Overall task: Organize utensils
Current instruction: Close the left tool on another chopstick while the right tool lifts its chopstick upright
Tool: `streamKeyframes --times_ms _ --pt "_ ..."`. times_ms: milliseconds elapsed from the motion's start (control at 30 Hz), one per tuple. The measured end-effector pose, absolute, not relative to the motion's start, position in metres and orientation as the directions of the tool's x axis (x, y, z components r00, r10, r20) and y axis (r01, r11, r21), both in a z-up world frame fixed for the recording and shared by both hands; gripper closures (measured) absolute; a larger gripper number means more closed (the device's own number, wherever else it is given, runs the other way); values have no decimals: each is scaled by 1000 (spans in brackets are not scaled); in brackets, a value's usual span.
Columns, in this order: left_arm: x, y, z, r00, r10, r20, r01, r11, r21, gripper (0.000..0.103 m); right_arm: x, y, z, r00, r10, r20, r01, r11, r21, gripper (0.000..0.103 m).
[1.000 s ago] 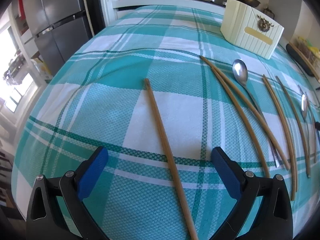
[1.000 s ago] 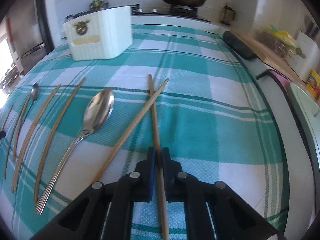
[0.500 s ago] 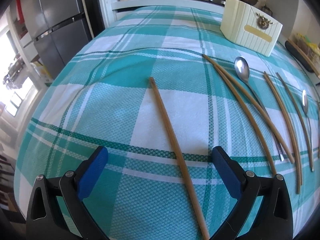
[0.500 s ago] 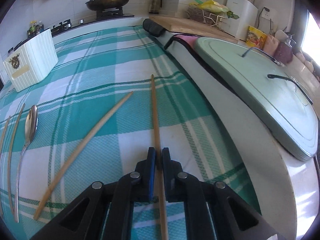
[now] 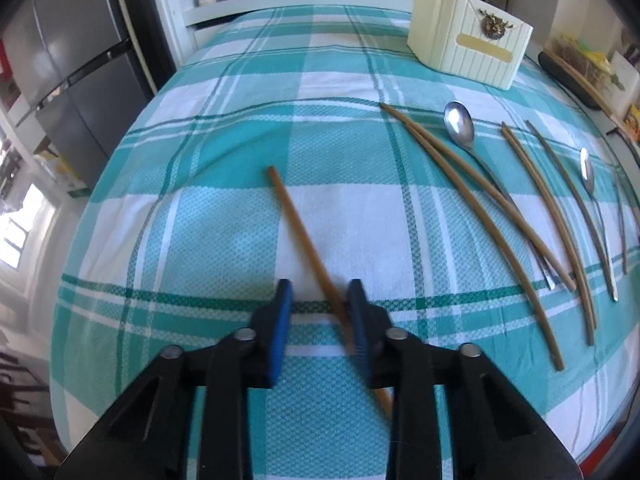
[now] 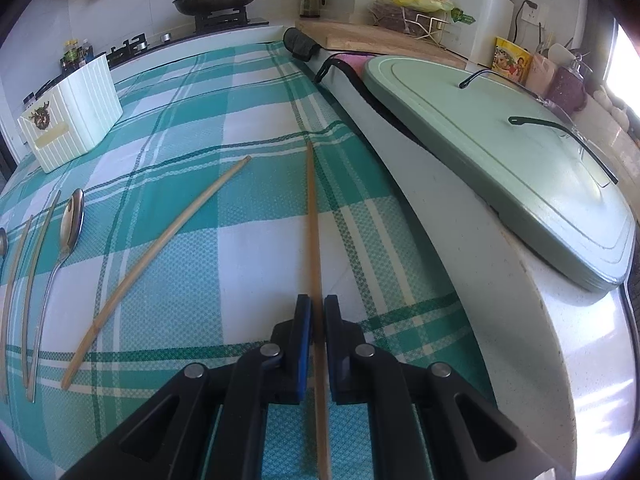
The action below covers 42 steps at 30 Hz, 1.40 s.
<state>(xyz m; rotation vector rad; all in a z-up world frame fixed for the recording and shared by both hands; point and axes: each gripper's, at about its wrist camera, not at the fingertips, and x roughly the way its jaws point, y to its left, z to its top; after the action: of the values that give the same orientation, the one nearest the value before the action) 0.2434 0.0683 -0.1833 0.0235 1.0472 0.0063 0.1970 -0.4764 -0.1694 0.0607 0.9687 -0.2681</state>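
My left gripper point(image 5: 320, 294) is half-closed around a lone chopstick point(image 5: 298, 228) lying on the checked cloth point(image 5: 224, 208), one pad touching it, not yet clamped. I should square up before squeezing (it sits off-centre). My right gripper point(image 6: 318, 312) pinches another chopstick point(image 6: 313, 216). The holder point(image 5: 468, 44) stands well beyond the laid-out spoons point(image 5: 460, 126).

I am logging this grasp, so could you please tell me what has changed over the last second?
The left gripper narrowed from wide open around the lone wooden chopstick, not yet clamped. The right gripper swung right with its held wooden chopstick, staying shut. The cream ribbed utensil holder stayed put.
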Motion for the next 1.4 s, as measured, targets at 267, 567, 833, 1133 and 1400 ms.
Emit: streamKeyframes --times_ms 267,567,833,1133,1400 --pt "286 70 -184 525 -62 -849 56 998 -39 96 200 -487 -168 510 -128 -850 209 978 -22 96" --pt "295 96 -180 456 -193 -869 34 979 -200 33 237 -488 -164 406 28 -913 74 995 63 65" --pt "318 87 -185 403 -145 -904 75 989 -126 34 272 -477 -165 357 9 -934 9 1000 13 63" --pt "349 79 -184 421 -76 -904 92 995 -41 95 329 -485 -165 344 12 -939 24 999 22 80" --pt "342 94 -144 534 -152 -832 61 988 -142 101 336 -484 -142 442 37 -896 56 996 69 97"
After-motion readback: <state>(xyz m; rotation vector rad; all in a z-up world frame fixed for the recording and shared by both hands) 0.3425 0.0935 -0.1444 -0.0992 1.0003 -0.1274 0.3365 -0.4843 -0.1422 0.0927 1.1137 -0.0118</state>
